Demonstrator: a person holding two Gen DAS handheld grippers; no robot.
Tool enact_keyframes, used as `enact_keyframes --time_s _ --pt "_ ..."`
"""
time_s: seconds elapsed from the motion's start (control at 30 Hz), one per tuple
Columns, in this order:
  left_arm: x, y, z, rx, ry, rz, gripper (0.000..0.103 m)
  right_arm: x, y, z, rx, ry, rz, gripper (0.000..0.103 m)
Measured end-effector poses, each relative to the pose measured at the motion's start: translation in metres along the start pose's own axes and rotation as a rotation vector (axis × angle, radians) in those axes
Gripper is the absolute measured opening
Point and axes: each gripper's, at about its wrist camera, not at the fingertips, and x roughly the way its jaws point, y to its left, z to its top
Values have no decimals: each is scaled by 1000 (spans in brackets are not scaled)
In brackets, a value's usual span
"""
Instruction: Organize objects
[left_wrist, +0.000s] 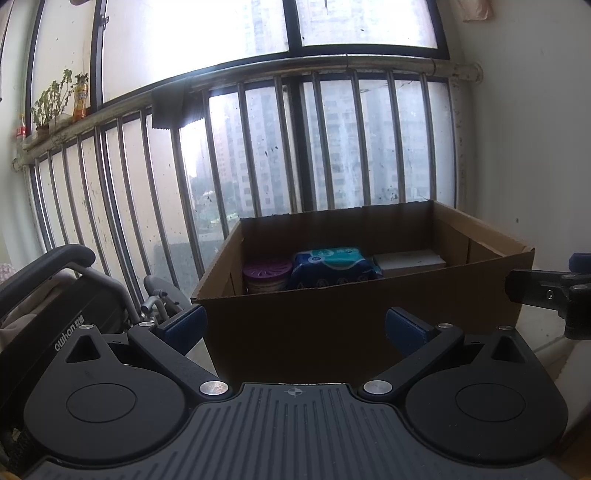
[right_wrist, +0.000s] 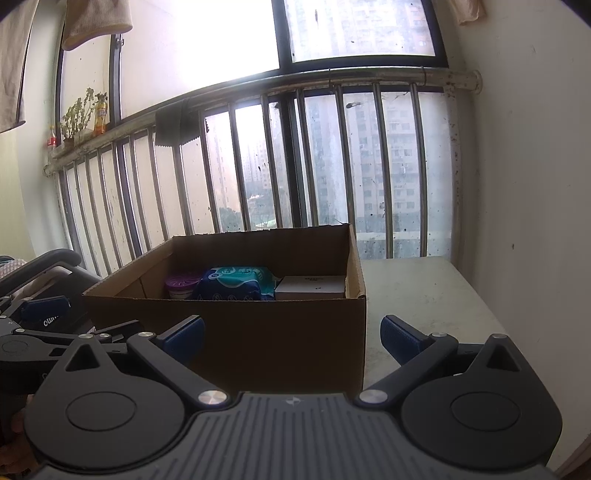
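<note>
Both grippers, left gripper (left_wrist: 295, 325) and right gripper (right_wrist: 291, 334), spread, empty. Blue soft pack (right_wrist: 236, 282) lies in cardboard box (right_wrist: 258, 332) on bench (right_wrist: 424, 295); likely light, squashy. Pinch across its middle.

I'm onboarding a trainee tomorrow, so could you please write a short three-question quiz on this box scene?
1. True or false: the left gripper holds the blue packet.
2. Inside the cardboard box, what sits at the left end of the row? A) white box B) purple-lidded container C) bottle
3. Fill in: both grippers' jaws are ___.

Key:
1. False; it is empty, short of the box.
2. B, the purple-lidded container; the white box is at the right end.
3. Open; the right gripper too.
</note>
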Motion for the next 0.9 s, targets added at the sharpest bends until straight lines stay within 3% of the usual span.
enact_keyframes --time_s 0.9 --pt "-5 0 2 5 -12 4 103 -1 -1 5 -1 -10 5 103"
